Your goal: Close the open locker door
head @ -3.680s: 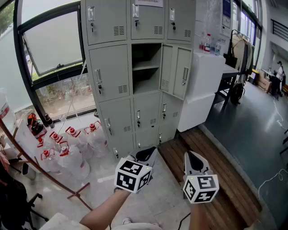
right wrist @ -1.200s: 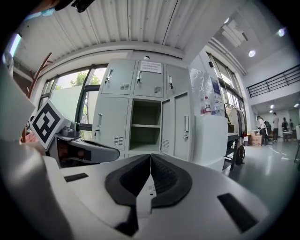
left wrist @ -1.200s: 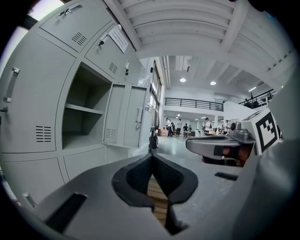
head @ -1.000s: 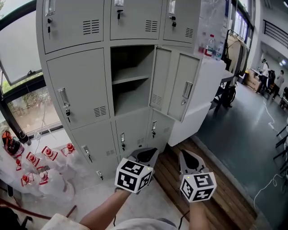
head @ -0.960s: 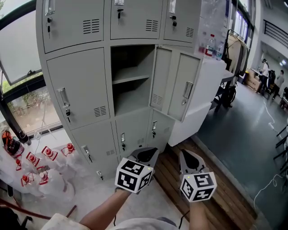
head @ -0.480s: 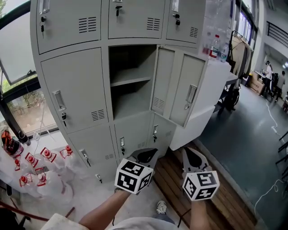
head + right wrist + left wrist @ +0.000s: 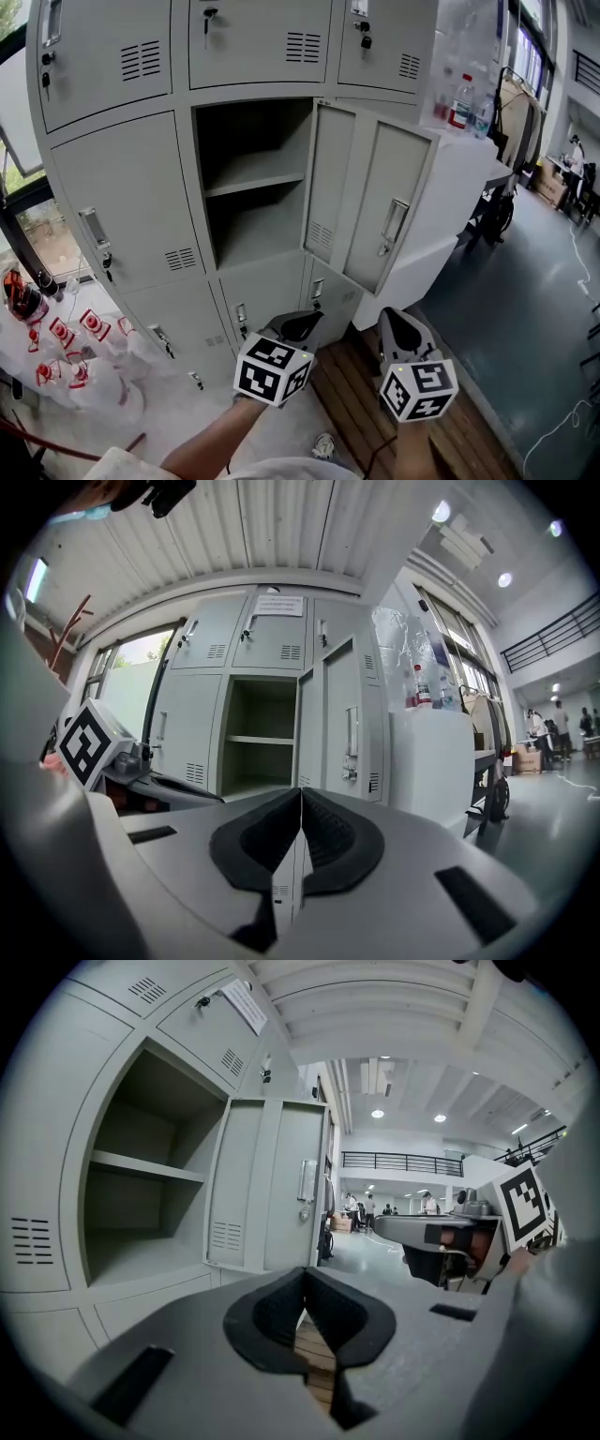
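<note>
The grey locker bank [image 7: 112, 187] fills the head view. One middle compartment [image 7: 248, 178] stands open, empty, with a single shelf. Its door [image 7: 370, 202] is swung out to the right, latch handle [image 7: 394, 225] facing me. Both grippers hang low in front of the lockers, well below the door and touching nothing. My left gripper [image 7: 302, 322] is shut and empty; my right gripper [image 7: 392, 319] is shut and empty too. The left gripper view shows the door [image 7: 267, 1190] beyond the shut left gripper [image 7: 305, 1277]. In the right gripper view the door [image 7: 337, 719] stands above the shut right gripper [image 7: 300, 794].
A white cabinet [image 7: 450, 197] stands just right of the open door, with bottles [image 7: 459, 98] on top. Clear jugs with red caps [image 7: 56, 347] crowd the floor at lower left by a window. Wooden planks [image 7: 366, 403] lie underfoot, grey floor [image 7: 525, 309] to the right.
The lockers have grown larger and nearer in the head view. The door stands open as before. Both grippers stay low and shut.
</note>
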Tool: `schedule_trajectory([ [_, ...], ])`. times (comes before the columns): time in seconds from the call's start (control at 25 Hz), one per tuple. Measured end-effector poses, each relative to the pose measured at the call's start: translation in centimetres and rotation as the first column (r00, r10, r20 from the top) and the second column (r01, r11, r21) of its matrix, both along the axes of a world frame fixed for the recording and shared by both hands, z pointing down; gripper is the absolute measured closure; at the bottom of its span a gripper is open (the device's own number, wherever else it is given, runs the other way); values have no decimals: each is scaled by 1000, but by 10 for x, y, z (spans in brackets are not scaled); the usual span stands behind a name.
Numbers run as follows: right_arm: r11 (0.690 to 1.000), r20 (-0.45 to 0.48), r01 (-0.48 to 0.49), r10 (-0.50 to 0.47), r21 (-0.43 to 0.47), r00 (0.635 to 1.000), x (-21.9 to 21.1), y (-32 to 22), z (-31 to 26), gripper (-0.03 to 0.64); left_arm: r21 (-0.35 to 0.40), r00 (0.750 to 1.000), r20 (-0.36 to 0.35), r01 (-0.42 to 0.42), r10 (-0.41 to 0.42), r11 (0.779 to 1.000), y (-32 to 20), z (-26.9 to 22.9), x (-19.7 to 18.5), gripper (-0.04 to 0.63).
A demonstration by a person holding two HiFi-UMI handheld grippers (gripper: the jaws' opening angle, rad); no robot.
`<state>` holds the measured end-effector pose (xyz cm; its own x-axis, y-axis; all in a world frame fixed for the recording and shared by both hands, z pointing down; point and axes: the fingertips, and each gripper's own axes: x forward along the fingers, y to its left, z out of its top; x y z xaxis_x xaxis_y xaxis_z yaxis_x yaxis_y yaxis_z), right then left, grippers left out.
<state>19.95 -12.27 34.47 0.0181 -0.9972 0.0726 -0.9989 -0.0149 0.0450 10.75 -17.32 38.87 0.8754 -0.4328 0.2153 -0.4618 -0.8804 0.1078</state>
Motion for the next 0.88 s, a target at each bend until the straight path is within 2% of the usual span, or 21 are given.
schedule_trajectory([
  [0.4,995,17,96,-97,37,995,65,-49,-14,611,5,998,11,64,-64,998,-44,-9,65,589],
  [0.72,978,13,202,-203,60,979,94,-75,-24,606,3,991,29,128,-128,992,-61,-5,96,589],
  [0.88,961,6,268,-269,67,963,102,-87,-29,571,5,986,34,166,-166,986,-71,-4,105,589],
])
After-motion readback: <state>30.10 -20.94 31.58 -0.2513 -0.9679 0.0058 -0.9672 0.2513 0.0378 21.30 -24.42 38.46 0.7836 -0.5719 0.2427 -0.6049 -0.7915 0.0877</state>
